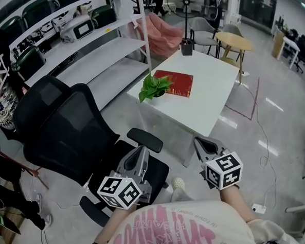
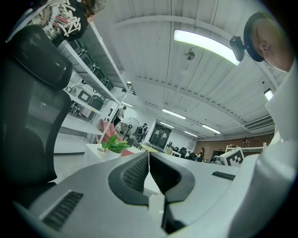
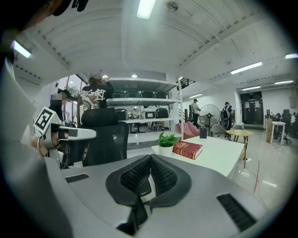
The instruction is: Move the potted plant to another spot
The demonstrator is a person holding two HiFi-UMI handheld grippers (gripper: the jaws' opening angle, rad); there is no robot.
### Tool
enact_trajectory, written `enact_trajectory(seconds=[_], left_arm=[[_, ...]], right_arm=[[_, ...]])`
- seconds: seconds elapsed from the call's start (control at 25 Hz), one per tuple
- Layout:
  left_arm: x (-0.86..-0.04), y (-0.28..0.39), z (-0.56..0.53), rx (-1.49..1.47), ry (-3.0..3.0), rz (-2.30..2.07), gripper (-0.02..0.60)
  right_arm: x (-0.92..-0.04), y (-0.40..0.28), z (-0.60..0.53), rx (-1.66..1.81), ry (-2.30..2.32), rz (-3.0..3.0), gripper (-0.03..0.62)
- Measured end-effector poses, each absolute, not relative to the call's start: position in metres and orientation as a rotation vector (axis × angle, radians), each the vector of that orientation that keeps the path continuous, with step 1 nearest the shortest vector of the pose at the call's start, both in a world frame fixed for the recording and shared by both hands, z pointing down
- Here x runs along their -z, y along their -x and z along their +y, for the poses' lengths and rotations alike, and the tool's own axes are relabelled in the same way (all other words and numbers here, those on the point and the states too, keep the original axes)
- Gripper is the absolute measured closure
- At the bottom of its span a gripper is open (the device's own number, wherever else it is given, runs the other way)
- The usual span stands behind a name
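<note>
The potted plant (image 1: pixel 154 87), green leaves in a small white pot, stands near the left corner of the white table (image 1: pixel 205 96), next to a red book (image 1: pixel 174 83). Both grippers are well short of the table, over the floor beside the chair. My left gripper (image 1: pixel 142 150) is shut with nothing in it; its view shows the plant (image 2: pixel 114 145) far off, past its touching tips (image 2: pixel 149 155). My right gripper (image 1: pixel 198 141) is also shut and empty. Its view has the plant (image 3: pixel 166 141) and book (image 3: pixel 187 149) ahead, beyond its tips (image 3: pixel 150 158).
A black office chair (image 1: pixel 64 129) stands between me and the table on the left. White shelving (image 1: pixel 85 42) runs along the left side. A black holder (image 1: pixel 186 46) sits at the table's far end. Beyond are a round wooden table (image 1: pixel 233 41) and a pink beanbag (image 1: pixel 163 32). A power strip (image 1: pixel 258 208) lies on the floor.
</note>
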State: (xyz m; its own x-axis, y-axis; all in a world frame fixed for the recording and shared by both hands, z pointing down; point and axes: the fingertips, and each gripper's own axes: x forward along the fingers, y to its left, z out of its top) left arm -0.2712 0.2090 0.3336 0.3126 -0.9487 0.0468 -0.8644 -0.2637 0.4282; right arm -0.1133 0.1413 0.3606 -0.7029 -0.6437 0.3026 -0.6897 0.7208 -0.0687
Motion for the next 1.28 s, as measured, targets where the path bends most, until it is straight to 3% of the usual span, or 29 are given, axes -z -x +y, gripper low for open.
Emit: enact_trajectory(seconds=[0.6,1.28], left_arm=[[-0.335,0.312,0.071,0.334,-2.055,-1.845,0.557],[-0.429,0.347,0.003,0.267,-1.759,-1.956,0.557]], right_arm=[[-0.353,0.155,-0.041,-0.207,-0.843,-2.774,0.579],[-0.453,0.197,-0.147,-0.414,-0.646,-2.752,0.579]])
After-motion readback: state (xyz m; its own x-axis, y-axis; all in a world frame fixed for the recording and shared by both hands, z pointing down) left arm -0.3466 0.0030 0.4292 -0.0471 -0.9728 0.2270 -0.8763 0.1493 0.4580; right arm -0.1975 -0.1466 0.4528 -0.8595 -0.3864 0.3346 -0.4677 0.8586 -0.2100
